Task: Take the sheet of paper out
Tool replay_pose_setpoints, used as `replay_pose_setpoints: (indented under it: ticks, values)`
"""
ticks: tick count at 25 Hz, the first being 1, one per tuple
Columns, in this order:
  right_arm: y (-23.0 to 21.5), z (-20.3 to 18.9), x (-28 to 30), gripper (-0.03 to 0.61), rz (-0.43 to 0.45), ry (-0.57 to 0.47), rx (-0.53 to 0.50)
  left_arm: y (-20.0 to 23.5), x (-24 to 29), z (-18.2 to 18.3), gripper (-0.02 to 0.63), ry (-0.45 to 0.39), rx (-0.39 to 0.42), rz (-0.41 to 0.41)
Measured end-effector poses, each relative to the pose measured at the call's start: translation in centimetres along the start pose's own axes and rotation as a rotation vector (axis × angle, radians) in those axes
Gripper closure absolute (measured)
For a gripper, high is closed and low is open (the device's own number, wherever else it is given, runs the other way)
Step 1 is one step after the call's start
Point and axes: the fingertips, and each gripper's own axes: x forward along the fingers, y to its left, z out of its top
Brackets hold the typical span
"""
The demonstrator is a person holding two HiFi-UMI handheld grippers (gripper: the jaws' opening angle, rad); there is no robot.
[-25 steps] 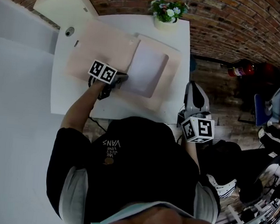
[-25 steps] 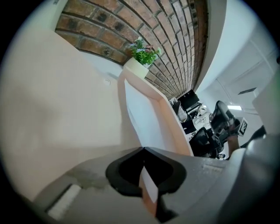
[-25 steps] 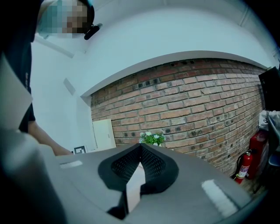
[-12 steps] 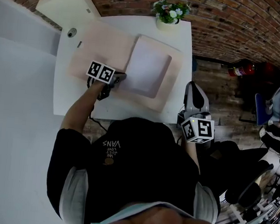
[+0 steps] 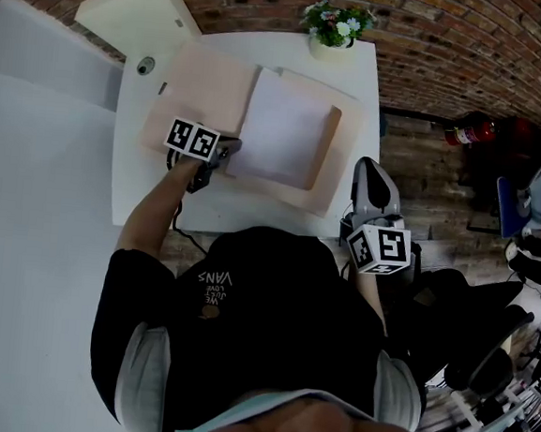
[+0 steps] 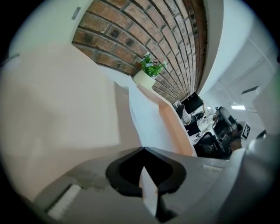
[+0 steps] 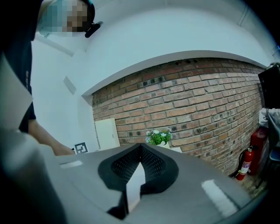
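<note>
Nearest the camera is the person's dark shirt (image 5: 270, 323), with one arm reaching out on each side. The right gripper (image 5: 368, 172) is held off the table's right edge, well apart from the work; its jaws are pressed together with nothing between them, and its own view looks level toward the brick wall (image 5: 438, 27). The left gripper (image 5: 229, 147) is angled down over the white table (image 5: 149, 200), its marker cube facing up. Its jaws are closed and pinch the near-left corner of the sheet of paper (image 5: 283, 131). The sheet is white and lies flat on an open beige folder (image 5: 207, 83). Most of the sheet rests on the folder's right half, and its left edge overlaps the fold toward the left half. The folder's right half shows as a beige border along the sheet's near and right sides. In the left gripper view the sheet runs away from the jaw tips, with the folder's beige edge beside it. At the table's far edge stands a flower pot (image 5: 334, 32) with green leaves and pale blossoms, against the wall. To the right, on the floor at the foot of the wall, lies a red fire extinguisher (image 5: 464, 133).
</note>
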Motion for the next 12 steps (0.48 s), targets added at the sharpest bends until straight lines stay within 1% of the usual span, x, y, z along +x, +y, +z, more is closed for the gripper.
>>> replay_pose_setpoints:
  ticks: [4, 12]
  values:
    - [1.0, -0.5, 0.6, 0.578, 0.007, 0.008, 0.004, 0.6, -1.0, -0.1, 0.614, -0.006, 0.026, 0.022]
    - [2.8, -2.0, 2.2, 0.578, 0.04, 0.042, 0.019, 1.8, -3.3, -0.4, 0.614, -0.029, 0.054, 0.069]
